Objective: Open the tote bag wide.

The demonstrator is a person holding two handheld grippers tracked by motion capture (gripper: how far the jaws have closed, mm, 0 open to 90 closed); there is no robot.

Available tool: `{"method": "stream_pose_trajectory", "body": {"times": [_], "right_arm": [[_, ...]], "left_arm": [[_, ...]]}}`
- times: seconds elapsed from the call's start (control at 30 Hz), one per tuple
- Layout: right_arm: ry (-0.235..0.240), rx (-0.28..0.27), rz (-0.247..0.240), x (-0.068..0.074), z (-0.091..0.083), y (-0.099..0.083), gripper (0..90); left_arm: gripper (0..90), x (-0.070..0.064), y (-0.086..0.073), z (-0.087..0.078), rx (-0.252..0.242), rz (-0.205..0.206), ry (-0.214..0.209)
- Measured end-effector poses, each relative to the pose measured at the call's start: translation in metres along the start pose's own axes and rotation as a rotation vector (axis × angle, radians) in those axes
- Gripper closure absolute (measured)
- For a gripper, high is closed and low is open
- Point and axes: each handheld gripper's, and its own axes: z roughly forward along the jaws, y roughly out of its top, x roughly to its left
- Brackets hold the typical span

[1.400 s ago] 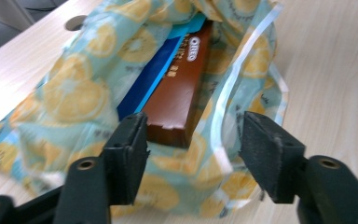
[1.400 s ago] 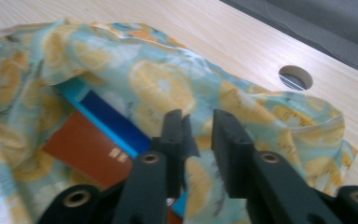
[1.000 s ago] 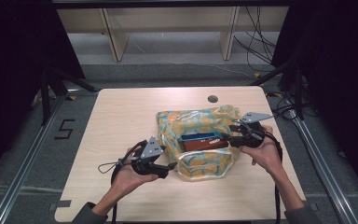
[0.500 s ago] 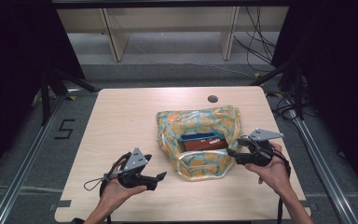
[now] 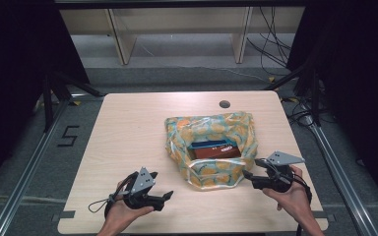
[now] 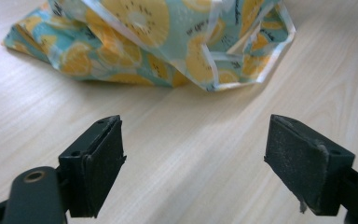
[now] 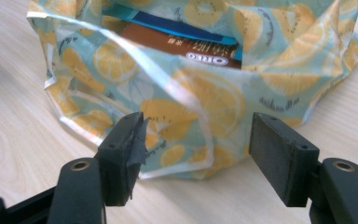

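A turquoise bag printed with orange slices (image 5: pixel 211 145) lies on the wooden table (image 5: pixel 128 132), its mouth open toward the near side. Inside it rests a brown and blue box (image 5: pixel 214 149) (image 7: pixel 182 44). My left gripper (image 5: pixel 166 197) is held open near the front edge, left of the bag, with nothing between its jaws; the bag (image 6: pixel 168 42) lies beyond them. To the right of the bag my right gripper (image 5: pixel 247 173) stands open and close to the bag's near corner (image 7: pixel 186 121), holding nothing.
A round cable hole (image 5: pixel 225 104) sits in the table's far edge. Metal frame rails (image 5: pixel 334 167) run along both sides of the table. A wooden shelf unit (image 5: pixel 177 29) stands beyond the table.
Both grippers have let go of the bag and drawn back toward the near edge, the left one farther. The bag's mouth has settled lower.
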Motion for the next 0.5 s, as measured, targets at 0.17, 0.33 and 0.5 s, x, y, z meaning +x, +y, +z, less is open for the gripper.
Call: {"method": "stream_pose_trajectory", "body": {"times": [0.17, 0.33, 0.5], "right_arm": [[-0.001, 0.002, -0.009, 0.001, -0.002, -0.012, 35.0], [0.005, 0.023, 0.012, 0.007, -0.003, -0.025, 33.7], [0.004, 0.043, -0.009, 0.008, -0.005, -0.034, 32.2]], "left_arm": [[18.1, -0.003, -0.007, -0.002, 0.010, 0.001, -0.008], [17.7, -0.004, -0.015, -0.001, 0.034, -0.003, -0.003], [17.0, -0.007, -0.019, 0.001, 0.045, -0.006, 0.004]]}}
